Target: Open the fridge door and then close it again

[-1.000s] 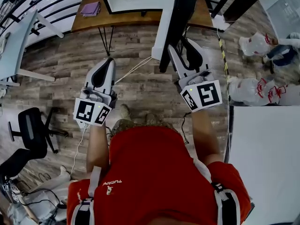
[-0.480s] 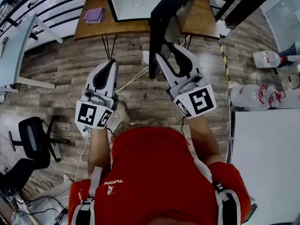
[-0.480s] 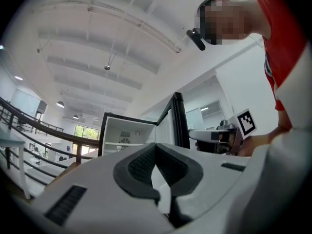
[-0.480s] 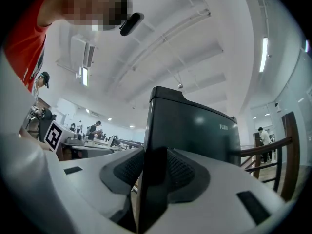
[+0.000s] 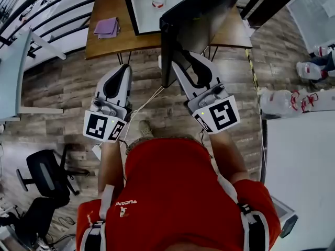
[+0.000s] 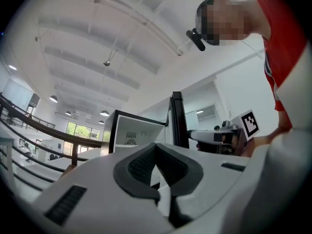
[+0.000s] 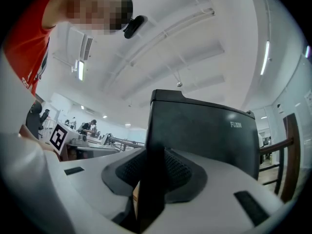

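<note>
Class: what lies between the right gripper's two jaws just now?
The free edge of the fridge door, with a pad against either side. The jaws of the right gripper have just been closing on it. The right gripper view shows this.

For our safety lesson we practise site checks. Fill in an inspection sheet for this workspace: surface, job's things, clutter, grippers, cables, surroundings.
Surface: wooden table on thin black legs, carrying the fridge.
Job's things: fridge white inside, its black fridge door swung open; a bottle stands inside.
Clutter: purple cloth on the table's left end.
Grippers: left claw shut, empty, in the air; right claw has just been closing on the fridge door's edge, which stands between its jaws.
Cables: white cable over the floor below the claws.
Surroundings: wood-plank floor, black office chair, large water bottles at the right.
</note>
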